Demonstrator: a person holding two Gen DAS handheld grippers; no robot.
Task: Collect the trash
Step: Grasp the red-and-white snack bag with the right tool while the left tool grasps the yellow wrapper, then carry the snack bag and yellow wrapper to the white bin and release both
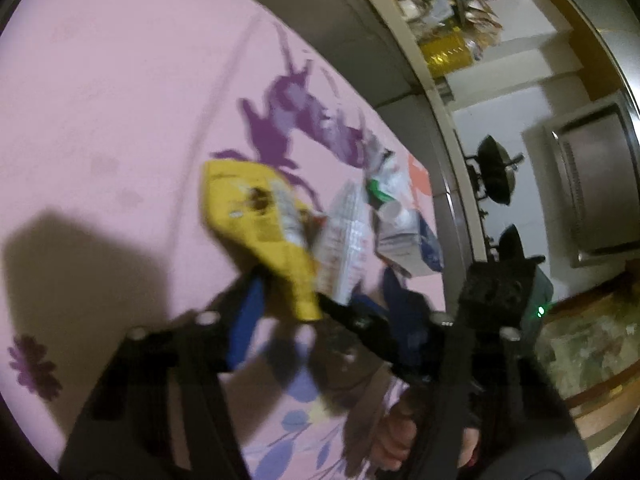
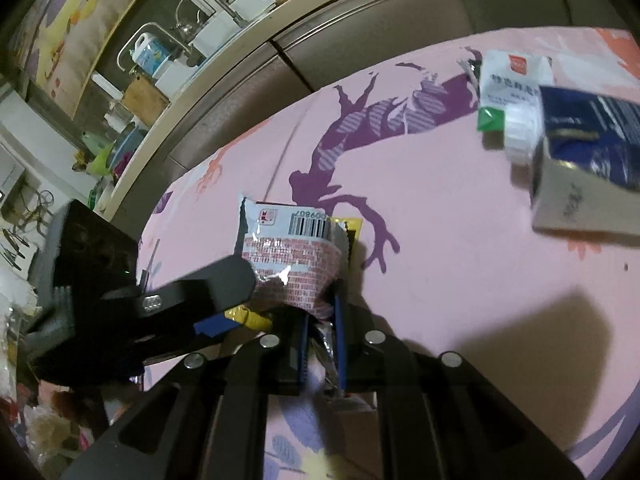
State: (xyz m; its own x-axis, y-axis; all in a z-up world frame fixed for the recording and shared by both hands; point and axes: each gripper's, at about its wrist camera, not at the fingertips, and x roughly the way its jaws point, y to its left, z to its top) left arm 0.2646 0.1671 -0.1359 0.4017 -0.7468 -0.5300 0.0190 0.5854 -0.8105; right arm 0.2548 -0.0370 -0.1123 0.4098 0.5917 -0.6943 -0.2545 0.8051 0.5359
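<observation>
The work surface is a counter [image 2: 460, 240] covered by a pink cloth printed with purple branch and flower shapes. All positions below are given relative to the brick-pattern foil wrapper.

Right gripper [image 2: 320, 332]: the jaws are closed tight on the lower end of a crinkled foil wrapper [image 2: 292, 264] printed with a red brick pattern and a barcode. The wrapper stands up out of the jaws, above the cloth.

Left gripper [image 1: 316, 300]: it reaches in from the left side of the right wrist view, one black finger lying against the brick-pattern wrapper. In the blurred left wrist view a crumpled yellow plastic snack bag [image 1: 260, 224] sits between its blue-padded fingers, directly beside the brick-pattern wrapper. A yellow edge also shows behind and below that wrapper in the right wrist view. Whether the pads press on the yellow bag cannot be told.

Further trash lies on the cloth beyond and to the right of the brick-pattern wrapper, well apart from it: a white carton with a green corner and a red logo [image 2: 508, 80], a white ribbed screw cap [image 2: 520, 136] touching that carton, and a dark blue and grey cardboard box [image 2: 588, 168] just beside the cap.

A hand [image 1: 396, 436] grips the right gripper's handle.
</observation>
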